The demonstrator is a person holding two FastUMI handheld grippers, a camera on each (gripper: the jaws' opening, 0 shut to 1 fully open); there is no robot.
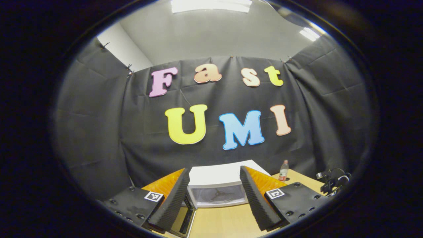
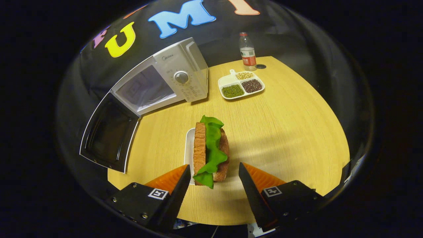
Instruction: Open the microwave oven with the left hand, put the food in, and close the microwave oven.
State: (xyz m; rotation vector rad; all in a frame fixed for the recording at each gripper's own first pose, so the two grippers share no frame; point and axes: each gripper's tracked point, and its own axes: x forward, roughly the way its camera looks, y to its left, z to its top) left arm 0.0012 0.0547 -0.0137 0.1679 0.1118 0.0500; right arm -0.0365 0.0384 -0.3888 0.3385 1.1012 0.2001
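Sandwich (image 2: 211,150) on table; microwave (image 1: 216,185) gaping.

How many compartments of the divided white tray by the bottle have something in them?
3. On the divided tray, pale beans fill the back compartment, green ones the front left, dark ones the front right. The fourth, back left, looks empty.
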